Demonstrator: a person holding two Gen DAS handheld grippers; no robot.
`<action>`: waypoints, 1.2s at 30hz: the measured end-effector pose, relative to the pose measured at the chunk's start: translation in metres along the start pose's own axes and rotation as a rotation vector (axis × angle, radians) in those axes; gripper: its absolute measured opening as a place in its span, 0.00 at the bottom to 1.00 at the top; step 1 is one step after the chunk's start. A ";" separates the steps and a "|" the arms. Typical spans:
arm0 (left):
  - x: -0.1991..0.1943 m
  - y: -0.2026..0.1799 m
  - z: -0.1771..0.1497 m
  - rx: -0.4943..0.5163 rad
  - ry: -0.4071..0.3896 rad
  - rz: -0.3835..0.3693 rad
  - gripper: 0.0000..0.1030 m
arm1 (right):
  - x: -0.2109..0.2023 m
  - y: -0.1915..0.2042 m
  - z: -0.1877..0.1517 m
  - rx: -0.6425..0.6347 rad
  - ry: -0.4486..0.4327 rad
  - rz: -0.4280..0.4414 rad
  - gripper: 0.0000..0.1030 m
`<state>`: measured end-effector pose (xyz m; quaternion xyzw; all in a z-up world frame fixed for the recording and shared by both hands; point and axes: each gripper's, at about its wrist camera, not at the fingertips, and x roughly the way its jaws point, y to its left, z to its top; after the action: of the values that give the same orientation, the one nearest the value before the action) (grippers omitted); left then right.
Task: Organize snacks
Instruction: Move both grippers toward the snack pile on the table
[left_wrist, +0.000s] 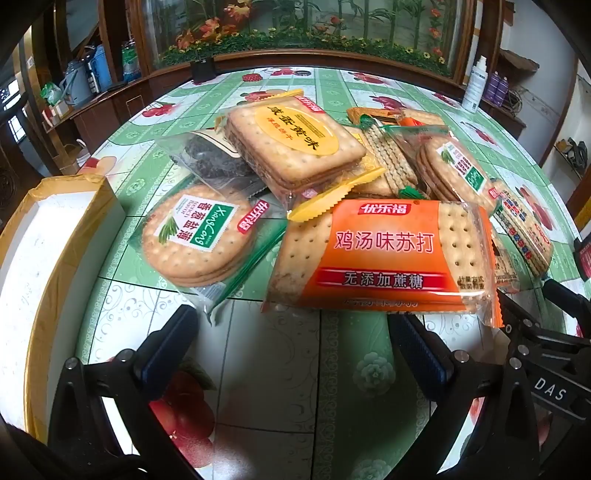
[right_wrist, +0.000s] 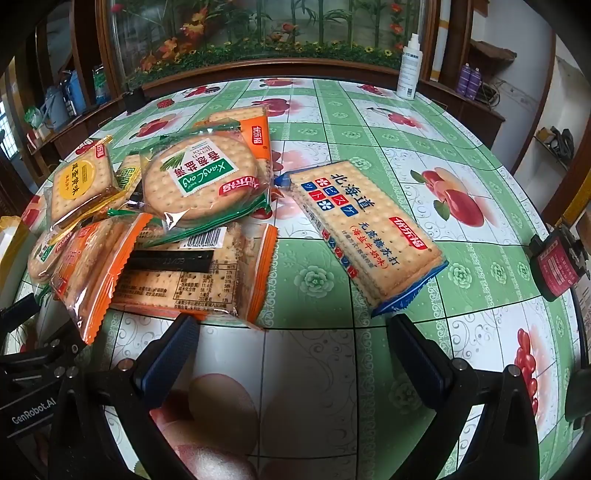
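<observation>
We've got both grippers spread wide with nothing in them. The orange soda cracker pack (left_wrist: 384, 254) sits just ahead of our left gripper (left_wrist: 291, 347), and the blue cracker pack (right_wrist: 365, 236) lies just past our right gripper (right_wrist: 291, 350), on the table (right_wrist: 325, 125).

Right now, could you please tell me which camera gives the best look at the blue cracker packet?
The right wrist view: the blue cracker packet lies apart from the pile, whole, label facing up and readable. In the left wrist view the same packet sits at the far right edge, distorted and partly hidden behind other packets.
</observation>
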<state>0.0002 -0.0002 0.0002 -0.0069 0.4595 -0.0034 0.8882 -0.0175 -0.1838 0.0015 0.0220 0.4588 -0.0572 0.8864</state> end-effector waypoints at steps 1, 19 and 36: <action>0.000 0.000 0.000 0.011 0.006 -0.009 1.00 | -0.001 0.002 0.000 0.000 0.000 0.000 1.00; -0.045 0.020 -0.002 0.030 -0.093 -0.002 1.00 | -0.047 -0.010 -0.009 -0.028 -0.058 0.097 1.00; -0.068 0.065 0.048 0.026 -0.089 -0.006 1.00 | -0.050 0.069 0.027 -0.536 -0.114 0.282 1.00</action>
<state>0.0000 0.0660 0.0827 0.0031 0.4193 -0.0117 0.9077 -0.0156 -0.1136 0.0569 -0.1523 0.3995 0.1885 0.8841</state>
